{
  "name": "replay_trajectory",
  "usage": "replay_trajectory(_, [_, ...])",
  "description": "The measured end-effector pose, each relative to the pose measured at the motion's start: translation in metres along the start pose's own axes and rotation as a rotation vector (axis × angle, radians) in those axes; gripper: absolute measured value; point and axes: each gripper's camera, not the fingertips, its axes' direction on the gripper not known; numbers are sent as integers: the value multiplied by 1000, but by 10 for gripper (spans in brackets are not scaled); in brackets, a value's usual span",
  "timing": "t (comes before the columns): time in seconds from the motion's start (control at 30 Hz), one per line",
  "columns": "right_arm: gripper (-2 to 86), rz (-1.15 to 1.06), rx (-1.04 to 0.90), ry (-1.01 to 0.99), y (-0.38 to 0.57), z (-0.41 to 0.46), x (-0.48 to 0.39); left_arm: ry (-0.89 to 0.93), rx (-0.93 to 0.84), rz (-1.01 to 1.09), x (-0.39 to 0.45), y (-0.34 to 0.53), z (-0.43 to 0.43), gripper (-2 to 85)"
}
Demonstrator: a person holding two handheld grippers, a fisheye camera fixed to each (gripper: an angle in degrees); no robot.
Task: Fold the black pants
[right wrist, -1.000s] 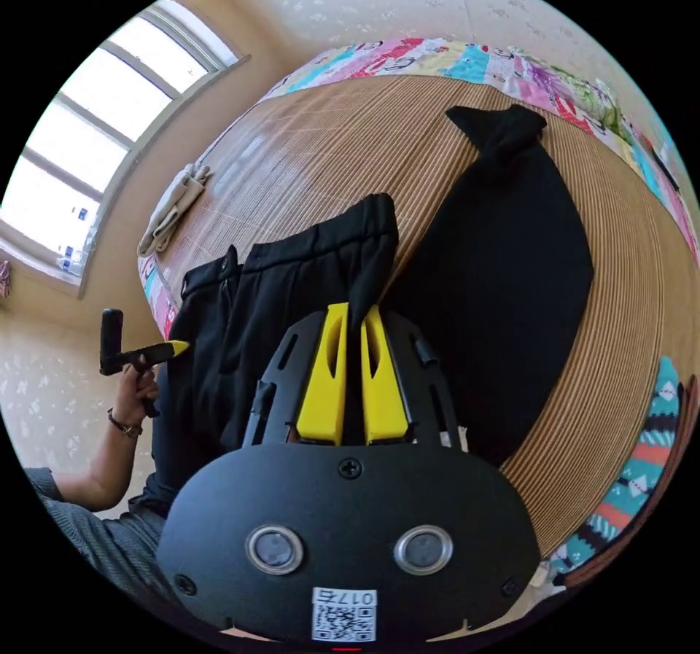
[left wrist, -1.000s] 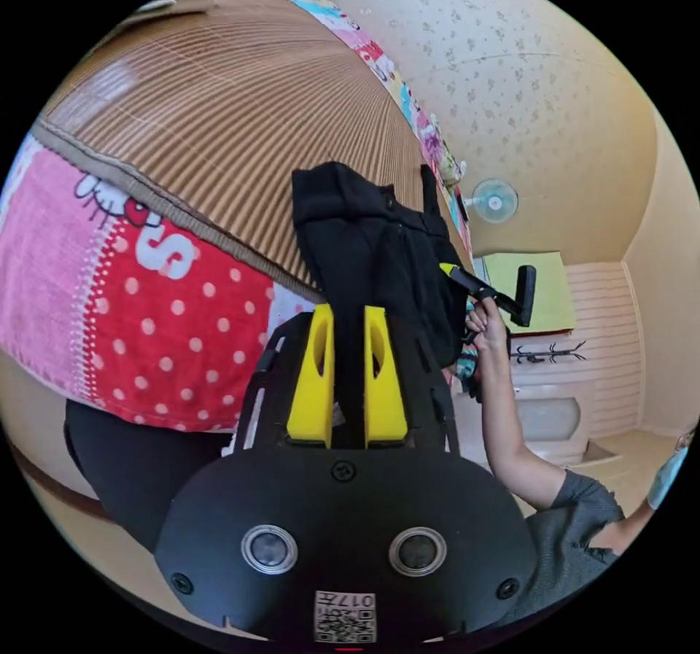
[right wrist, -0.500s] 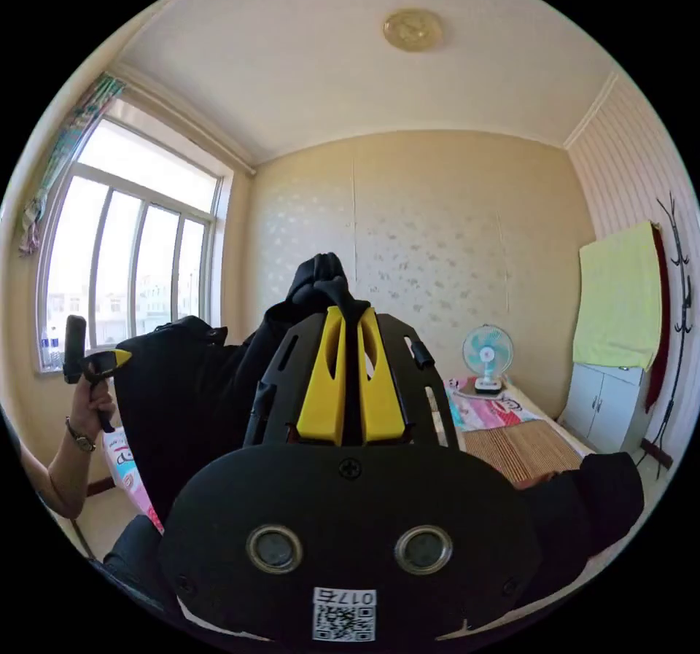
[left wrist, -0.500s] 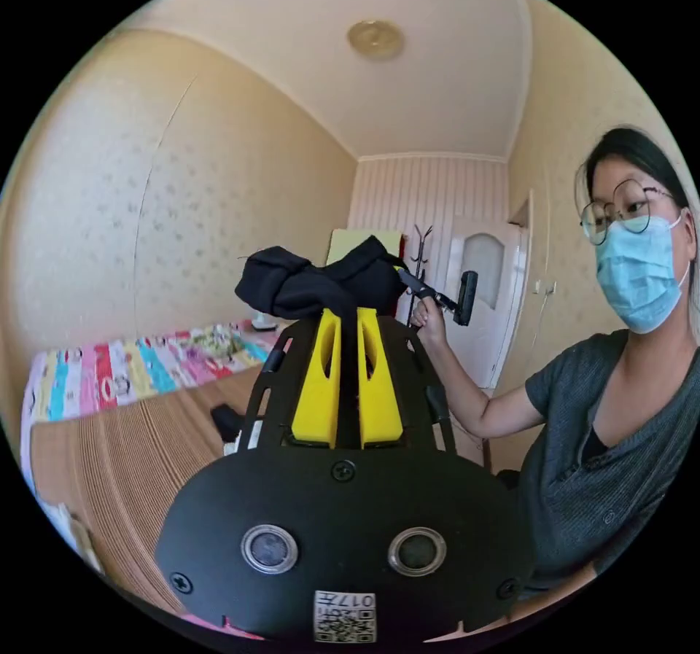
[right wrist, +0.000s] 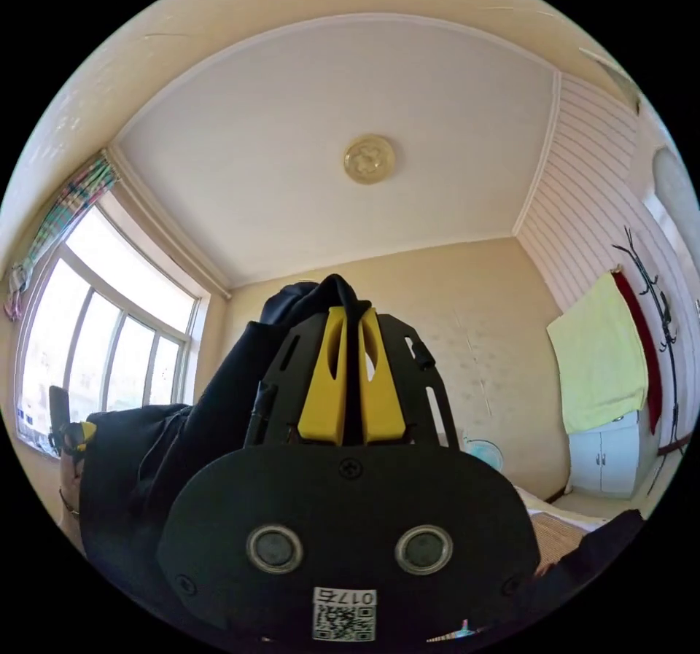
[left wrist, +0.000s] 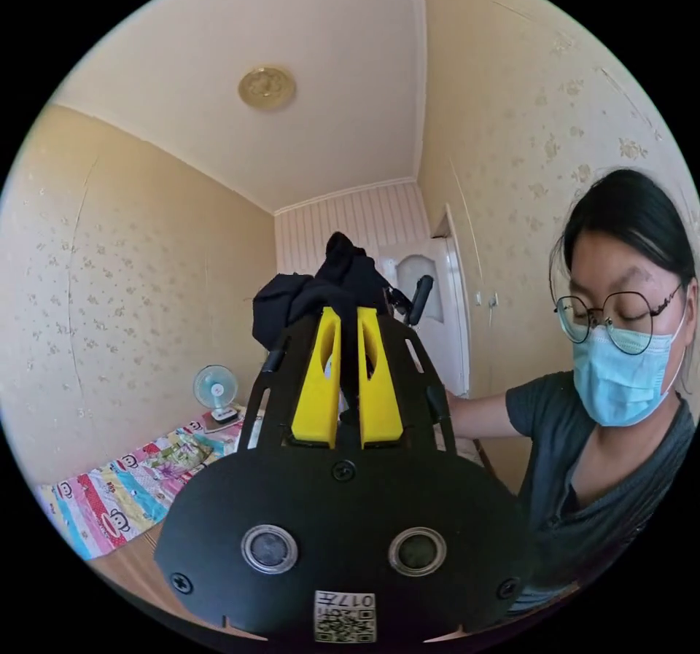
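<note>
Gripping black pants (left wrist: 321,297) between both raised tongs (left wrist: 348,318).

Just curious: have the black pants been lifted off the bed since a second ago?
Yes. The pants rose from the mat and now hang high against the window.

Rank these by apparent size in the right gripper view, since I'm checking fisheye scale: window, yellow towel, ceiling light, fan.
1. window
2. yellow towel
3. ceiling light
4. fan, partly hidden behind the right gripper, so its rank is unsure.
</note>
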Motion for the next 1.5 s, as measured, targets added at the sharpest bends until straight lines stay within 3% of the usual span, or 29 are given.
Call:
replay_trajectory(0.17, [25, -92, -231, -318, 17, 243, -94, -233, 134, -74, -47, 13, -79, 40])
replay_trajectory(0.27, [31, 23, -561, -674, 124, 404, -176, -442, 92, -116, -57, 52, -131, 40])
replay_trajectory(0.33, [40, 78, -838, -862, 269, 488, -263, -652, 4, -217, -66, 111, -171, 41])
replay_trajectory(0.47, [78, 78, -1205, -873, 499, 497, -380, -945, -173, -491, -84, 249, -235, 47])
replay_trajectory(0.53, [98, 143, -1313, -974, 614, 443, -406, -1099, -306, -776, -95, 363, -286, 68])
replay_trajectory(0.63, [104, 293, -1426, -1098, 723, 343, -386, -1058, -294, -1193, -96, 487, -352, 102])
replay_trajectory(0.67, [105, 324, -1448, -1102, 739, 321, -376, -1043, -273, -1245, -95, 503, -360, 106])
replay_trajectory(0.73, [104, 475, -1519, -1056, 784, 232, -321, -1060, -242, -1356, -94, 542, -380, 117])
replay_trajectory(0.87, [100, 549, -1577, -866, 785, 110, -233, -1146, -236, -1368, -116, 553, -389, 141])
replay_trajectory(1.03, [115, 405, -1698, -349, 741, -4, -153, -994, -317, -1526, -183, 604, -372, 115])
replay_trajectory(1.2, [145, 257, -1699, 11, 729, -13, -145, -855, -407, -1502, -204, 620, -357, 1])
replay_trajectory(1.4, [148, 548, -1509, 207, 738, 27, -107, -1234, -179, -1414, -141, 584, -421, -9])
replay_trajectory(1.5, [159, 472, -1543, 343, 760, 58, -88, -1160, -70, -1374, -109, 576, -435, -10])
